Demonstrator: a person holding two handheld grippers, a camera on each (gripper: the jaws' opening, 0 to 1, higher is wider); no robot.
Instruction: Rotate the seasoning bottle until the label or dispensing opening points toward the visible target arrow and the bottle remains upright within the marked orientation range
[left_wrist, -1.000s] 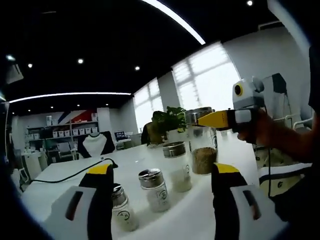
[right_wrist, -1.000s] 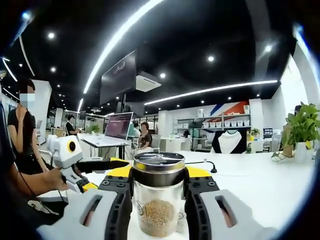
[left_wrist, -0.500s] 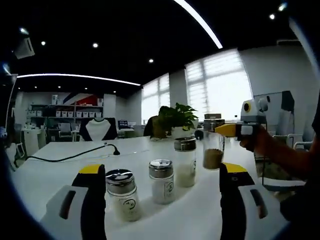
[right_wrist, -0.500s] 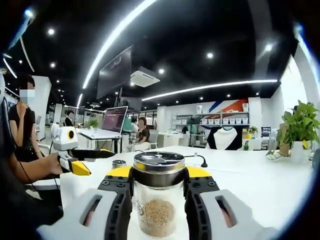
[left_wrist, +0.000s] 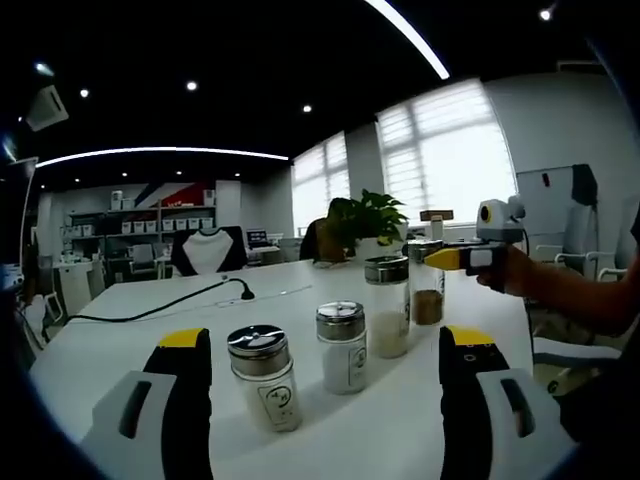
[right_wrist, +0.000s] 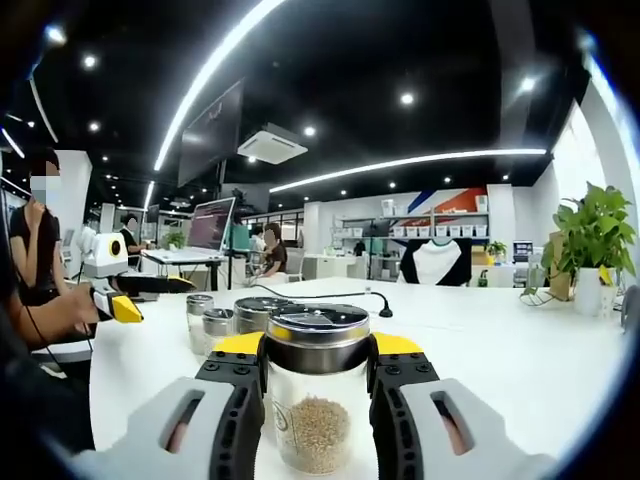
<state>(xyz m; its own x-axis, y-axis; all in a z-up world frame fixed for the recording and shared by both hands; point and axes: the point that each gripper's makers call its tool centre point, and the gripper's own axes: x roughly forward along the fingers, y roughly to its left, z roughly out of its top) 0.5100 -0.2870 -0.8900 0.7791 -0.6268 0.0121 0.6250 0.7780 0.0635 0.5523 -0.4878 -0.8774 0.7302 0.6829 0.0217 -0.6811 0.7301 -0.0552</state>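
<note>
In the right gripper view, the right gripper has its two jaws clamped against the sides of the seasoning bottle, a clear glass jar with a metal cap and brown grains in its lower part; the bottle stands upright between the jaws (whether its base touches the tabletop cannot be told). Beyond it on the white table stand three more shakers in a cluster, and further left the left gripper shows, held by a hand. A black cable runs across the table behind them, and a potted plant stands at the far right. In the left gripper view, the left gripper's jaws stand wide apart with nothing between them. Just ahead of them sit a short shaker, then a second shaker, then a taller shaker with pale contents, in a row receding to the right. Past the taller one, the seasoning bottle shows again, gripped near its top by the yellow-tipped right gripper.
</note>
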